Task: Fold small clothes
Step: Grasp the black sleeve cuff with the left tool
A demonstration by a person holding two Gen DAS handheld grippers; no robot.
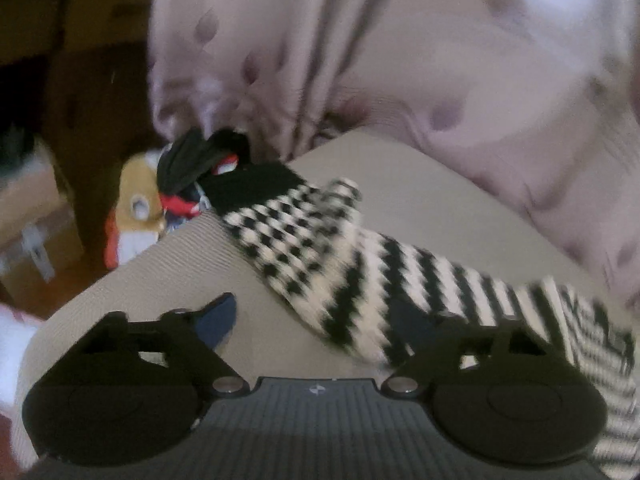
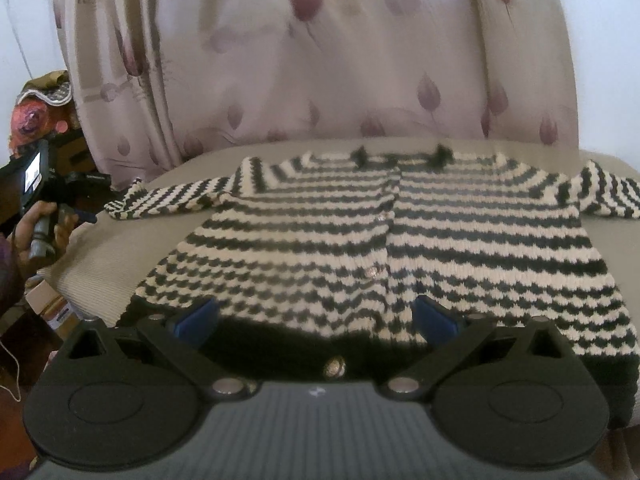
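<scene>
A black-and-white striped knitted cardigan [image 2: 400, 240] lies flat and buttoned on a beige ribbed surface [image 2: 100, 252], with both sleeves spread sideways. My right gripper [image 2: 316, 320] is open just above its black hem, and the button band runs between the blue fingers [image 2: 196, 320]. The left wrist view is blurred. There one sleeve [image 1: 320, 252] lies slantwise across the beige surface [image 1: 420, 200]. My left gripper [image 1: 316, 320] hovers over it with its jaws apart. The right finger overlaps the knit and the left finger [image 1: 218, 318] is over bare surface. No pad presses on the sleeve.
A pale curtain [image 2: 320, 60] with a tulip print hangs right behind the surface. Dark and red clothes [image 1: 192, 172] are bunched at the far corner. Beyond the edge are a stuffed toy [image 1: 136, 208] and a cardboard box [image 1: 28, 232]. A hand [image 2: 36, 220] holds a gripper handle by the left sleeve's cuff.
</scene>
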